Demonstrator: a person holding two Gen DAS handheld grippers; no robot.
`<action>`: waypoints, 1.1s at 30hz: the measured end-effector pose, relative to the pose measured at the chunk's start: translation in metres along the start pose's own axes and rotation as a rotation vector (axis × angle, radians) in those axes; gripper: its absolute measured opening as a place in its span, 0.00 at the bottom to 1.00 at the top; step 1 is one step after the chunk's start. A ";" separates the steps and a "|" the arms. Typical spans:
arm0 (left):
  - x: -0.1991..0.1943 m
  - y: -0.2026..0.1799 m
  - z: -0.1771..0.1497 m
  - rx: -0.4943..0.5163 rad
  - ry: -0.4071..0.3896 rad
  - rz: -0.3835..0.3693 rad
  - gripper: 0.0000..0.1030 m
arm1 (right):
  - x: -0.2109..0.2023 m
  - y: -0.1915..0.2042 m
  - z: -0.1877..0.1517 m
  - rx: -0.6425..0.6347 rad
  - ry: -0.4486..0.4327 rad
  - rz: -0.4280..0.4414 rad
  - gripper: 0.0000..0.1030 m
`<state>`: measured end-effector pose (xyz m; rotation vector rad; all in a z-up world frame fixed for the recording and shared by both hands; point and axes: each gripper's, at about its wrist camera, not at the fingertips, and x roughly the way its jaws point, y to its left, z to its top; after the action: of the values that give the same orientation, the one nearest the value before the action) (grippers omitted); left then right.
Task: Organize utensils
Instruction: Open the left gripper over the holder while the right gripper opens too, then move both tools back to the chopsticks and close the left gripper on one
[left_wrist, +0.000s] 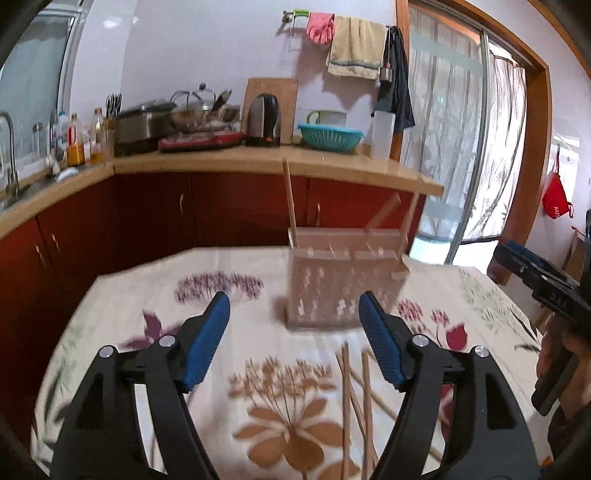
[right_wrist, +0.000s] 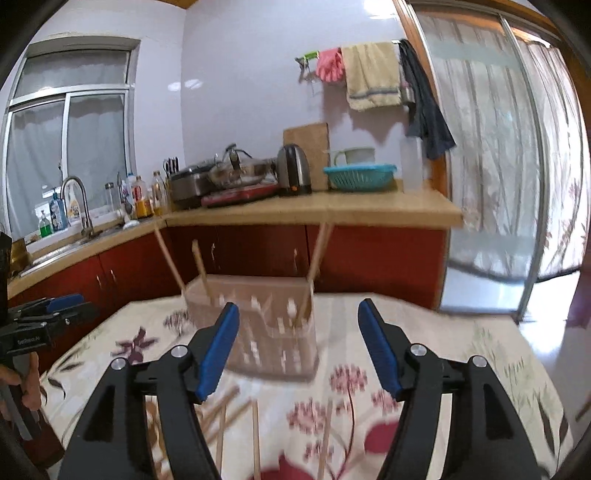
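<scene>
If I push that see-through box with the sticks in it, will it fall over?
Maybe. The holder stands tall and narrow on the tablecloth, so a high push could tip it. It looks like thin plastic, probably light. The leaning chopsticks might rattle or shift.

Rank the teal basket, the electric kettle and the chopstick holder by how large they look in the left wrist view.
1. chopstick holder, largest, though it stands much nearer the camera, so its true size is unsure.
2. teal basket and electric kettle, side by side on the counter: the basket looks wider, the kettle taller, too alike to rank.
</scene>
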<state>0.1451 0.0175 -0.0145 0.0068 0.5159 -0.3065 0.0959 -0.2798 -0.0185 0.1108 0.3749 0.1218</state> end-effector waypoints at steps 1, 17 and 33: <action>0.000 -0.001 -0.007 -0.002 0.009 0.005 0.69 | -0.002 0.000 -0.007 0.003 0.009 -0.001 0.63; -0.011 -0.025 -0.135 -0.022 0.118 0.006 0.67 | -0.038 -0.007 -0.149 -0.005 0.131 -0.058 0.55; 0.010 -0.040 -0.175 0.017 0.227 -0.012 0.44 | -0.040 -0.015 -0.172 0.018 0.154 -0.043 0.53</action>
<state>0.0568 -0.0092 -0.1691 0.0557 0.7392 -0.3242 -0.0039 -0.2857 -0.1654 0.1117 0.5323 0.0848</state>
